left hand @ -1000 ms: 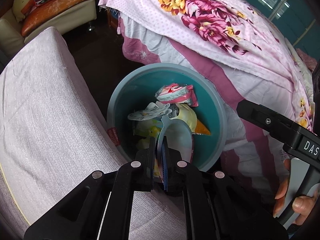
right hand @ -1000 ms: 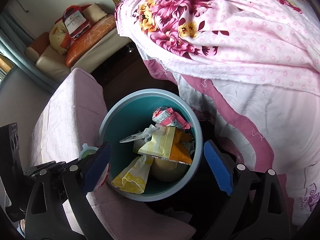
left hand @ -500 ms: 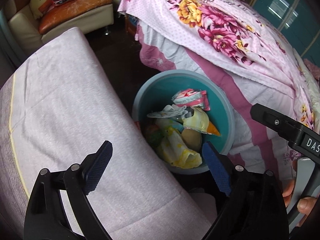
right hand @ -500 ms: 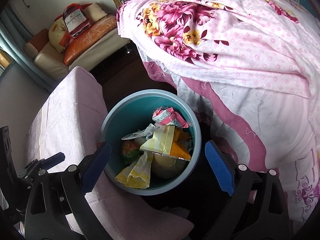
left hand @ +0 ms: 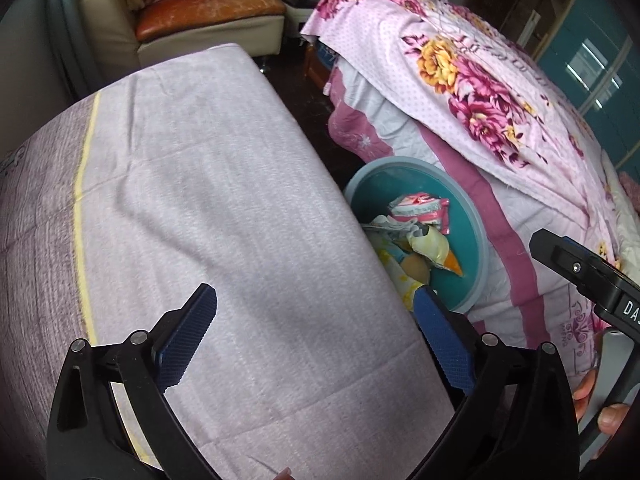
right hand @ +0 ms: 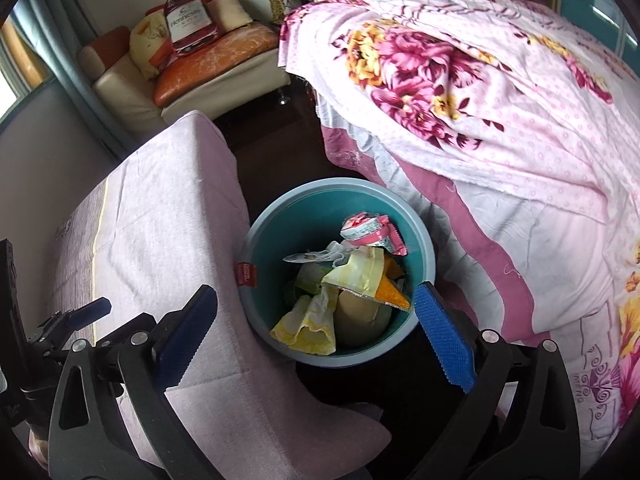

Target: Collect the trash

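A teal bin [right hand: 336, 186] stands on the dark floor between a lilac cloth-covered surface and a bed. It holds several wrappers, among them a pink one [right hand: 370, 230] and a yellow-orange one [right hand: 360, 274]. My right gripper [right hand: 314, 300] hangs above the bin's near rim, its jaws opening, nothing between them. My left gripper [left hand: 312, 300] is over the lilac cloth, left of the bin [left hand: 476, 216], its jaws also opening and empty. The pink wrapper [left hand: 420, 206] shows in the left wrist view too.
The lilac cloth-covered surface [left hand: 200, 200] fills the left side. A bed with a floral quilt [right hand: 480, 100] borders the bin on the right. A sofa [right hand: 200, 72] with cushions stands at the back. A hand [left hand: 596, 404] holds the right gripper's handle.
The left gripper, shut on a piece of trash over the bin, opened wide and swung left over the lilac cloth; the piece is gone from it. The right gripper rose slightly and opened a little more.
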A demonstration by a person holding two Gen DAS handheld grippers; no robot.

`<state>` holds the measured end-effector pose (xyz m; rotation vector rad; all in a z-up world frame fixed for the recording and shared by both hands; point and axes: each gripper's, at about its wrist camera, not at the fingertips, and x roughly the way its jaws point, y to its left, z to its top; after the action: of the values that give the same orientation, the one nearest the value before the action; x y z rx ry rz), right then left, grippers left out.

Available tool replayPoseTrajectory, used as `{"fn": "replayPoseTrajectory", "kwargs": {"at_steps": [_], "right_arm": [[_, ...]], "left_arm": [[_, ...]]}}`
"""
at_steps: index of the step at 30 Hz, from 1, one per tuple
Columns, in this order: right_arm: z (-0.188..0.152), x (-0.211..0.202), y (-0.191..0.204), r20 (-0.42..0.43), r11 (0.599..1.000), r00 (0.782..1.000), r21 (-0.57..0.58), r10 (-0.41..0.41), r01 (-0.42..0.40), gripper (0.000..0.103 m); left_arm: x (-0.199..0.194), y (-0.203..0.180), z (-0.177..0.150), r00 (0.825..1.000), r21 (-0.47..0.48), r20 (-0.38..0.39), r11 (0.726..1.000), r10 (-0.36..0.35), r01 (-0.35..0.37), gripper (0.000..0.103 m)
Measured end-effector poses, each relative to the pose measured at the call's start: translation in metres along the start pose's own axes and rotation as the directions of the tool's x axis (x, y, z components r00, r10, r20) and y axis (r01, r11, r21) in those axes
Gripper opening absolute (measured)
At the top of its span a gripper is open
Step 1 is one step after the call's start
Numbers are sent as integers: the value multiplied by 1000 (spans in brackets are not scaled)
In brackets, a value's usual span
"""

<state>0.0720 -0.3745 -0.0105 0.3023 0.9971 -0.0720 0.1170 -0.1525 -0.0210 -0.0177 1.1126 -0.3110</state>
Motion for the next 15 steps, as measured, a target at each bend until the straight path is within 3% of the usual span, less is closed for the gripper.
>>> {"fn": "replayPoseTrajectory", "kwargs": {"at_steps": [15], "right_arm": [[-12,-25,51,13,996,1000,-95,-2,3,96]], "left_arm": [[-39,38,-21,997,-66,71,998,19,-15,99]]}}
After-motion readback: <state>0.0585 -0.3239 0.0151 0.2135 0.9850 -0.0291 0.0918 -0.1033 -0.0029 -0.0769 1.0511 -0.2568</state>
